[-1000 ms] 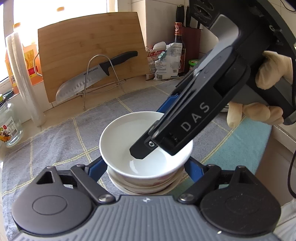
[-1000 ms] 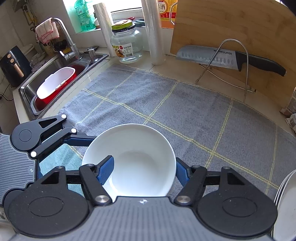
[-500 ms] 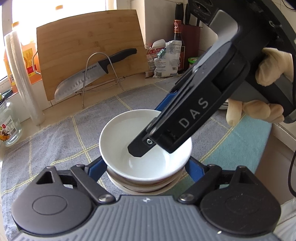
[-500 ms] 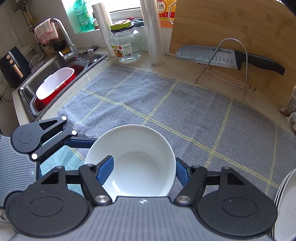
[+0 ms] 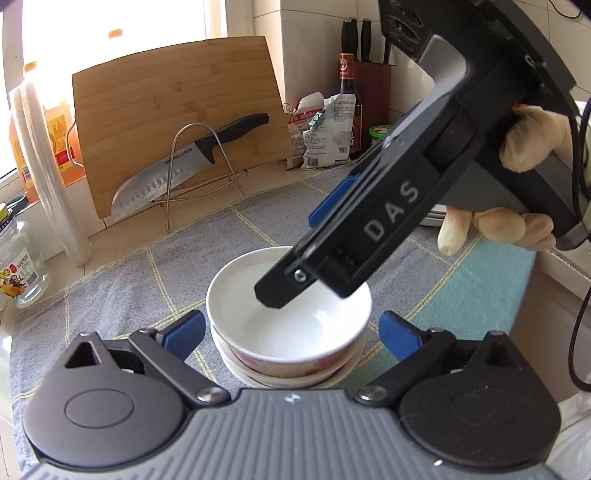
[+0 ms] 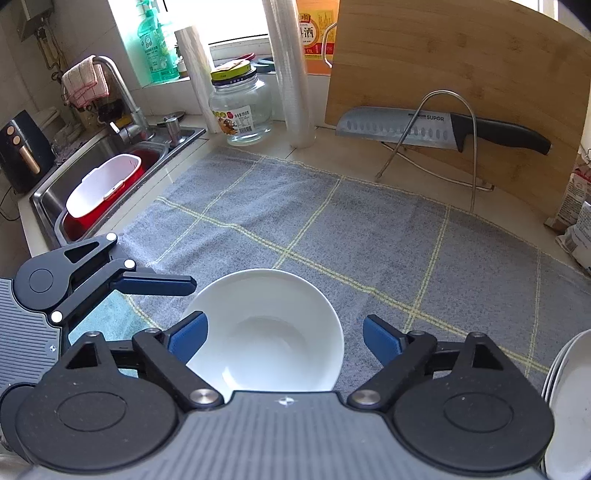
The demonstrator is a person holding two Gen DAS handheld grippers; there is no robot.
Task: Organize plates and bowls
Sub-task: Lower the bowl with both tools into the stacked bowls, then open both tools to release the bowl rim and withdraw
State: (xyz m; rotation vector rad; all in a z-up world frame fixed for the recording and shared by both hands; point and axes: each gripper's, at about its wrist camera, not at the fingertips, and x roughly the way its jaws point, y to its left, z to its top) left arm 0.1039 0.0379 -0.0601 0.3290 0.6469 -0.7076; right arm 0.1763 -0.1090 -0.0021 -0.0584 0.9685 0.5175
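Since a moment ago we opened both the right gripper (image 6: 284,338) and left gripper (image 5: 291,334), leaving the white bowl (image 5: 288,325) nested on its stack.

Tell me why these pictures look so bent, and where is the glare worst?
Fisheye lenses curve both views: the cutting board bows in the right wrist view. The worst glare is in the left wrist view, where the window is blown out white. The white bowl there is slightly soft; the knife in the right wrist view is sharp.
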